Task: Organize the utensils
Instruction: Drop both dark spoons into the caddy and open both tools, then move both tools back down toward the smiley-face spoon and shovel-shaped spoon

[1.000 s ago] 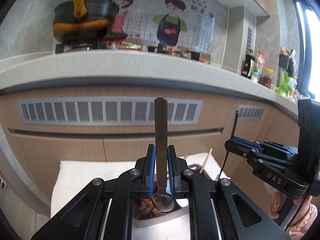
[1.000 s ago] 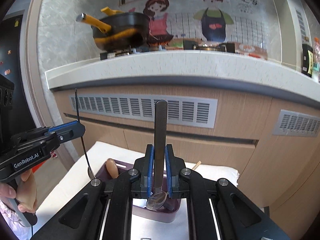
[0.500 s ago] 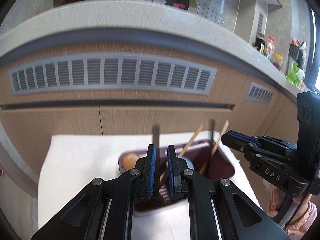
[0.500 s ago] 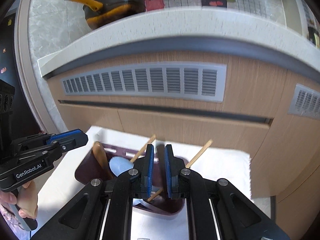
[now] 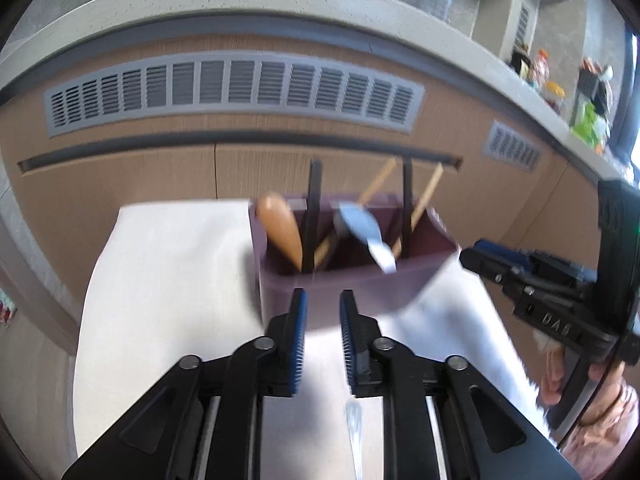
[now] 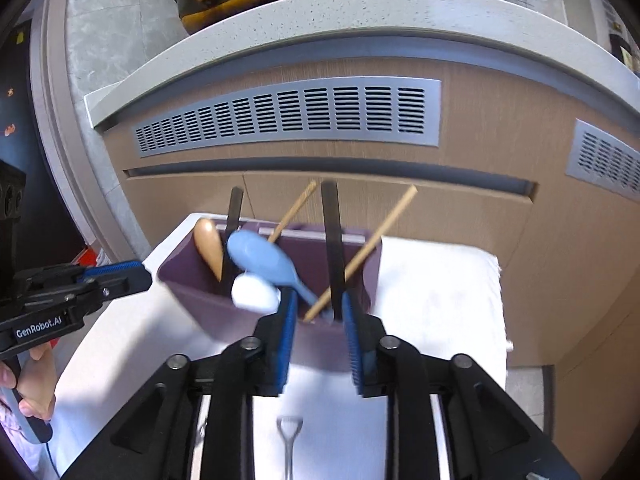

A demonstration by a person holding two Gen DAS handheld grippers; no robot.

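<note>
- Left gripper: your jaws stand a little apart with nothing between the blue pads; it hovers just in front of the holder's near wall.
- Right gripper: jaws parted wider, also empty, close over the holder's near rim.
- Purple utensil holder: stands on the white cloth below the cabinet front.
- Contents: wooden spoon, blue spoon, two wooden chopsticks, two dark metal handles standing upright; a white piece beside the blue spoon is too blurred to name.
- Loose item: a slim metal utensil lies on the cloth beneath the right gripper, probably still to be sorted.
- Risk: your right fingers sit near the leaning chopstick and the rim; pulling back carelessly could snag it or tip the holder.
- Risk: the cloth could slide under the holder if you nudge the wall.
</note>
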